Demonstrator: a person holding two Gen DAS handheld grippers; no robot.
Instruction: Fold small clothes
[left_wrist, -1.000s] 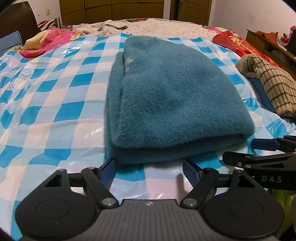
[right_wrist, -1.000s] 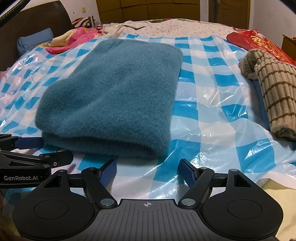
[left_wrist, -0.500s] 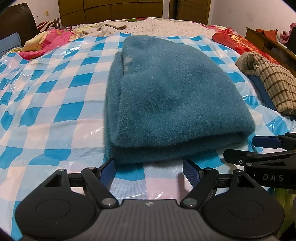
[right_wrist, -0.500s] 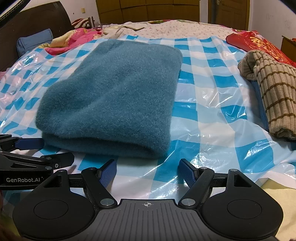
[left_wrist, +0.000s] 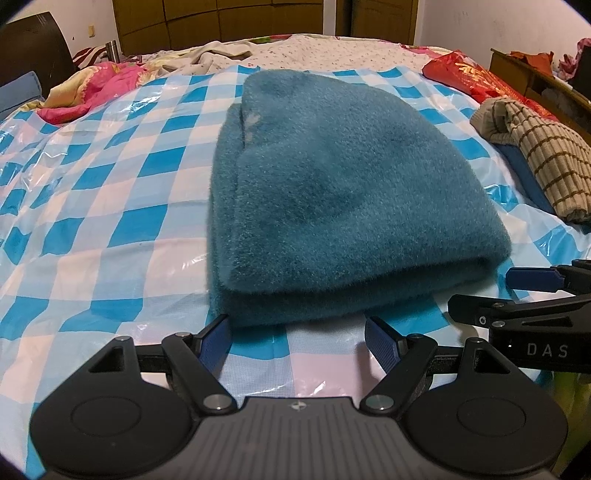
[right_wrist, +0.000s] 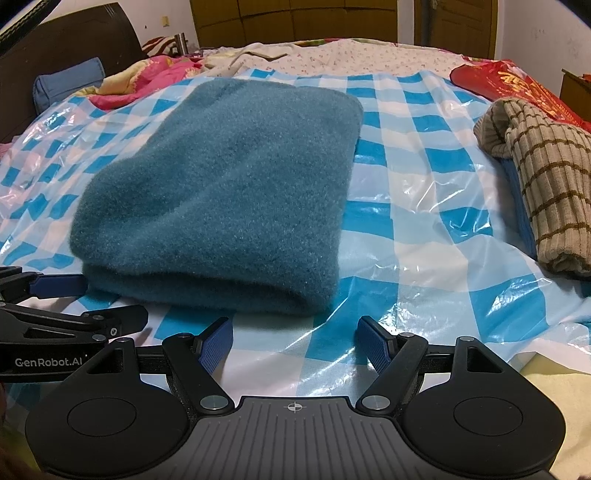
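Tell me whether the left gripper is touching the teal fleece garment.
Cannot tell. In the left wrist view, the open left gripper has one fingertip at the teal fleece garment's near edge; no clear gap shows.

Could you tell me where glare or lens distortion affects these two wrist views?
Left wrist view: glare patches on the plastic checked sheet, edges bowed by the fisheye. Right wrist view: stronger glare on the sheet's wrinkles between the teal garment and the striped sweater; corners darkened.
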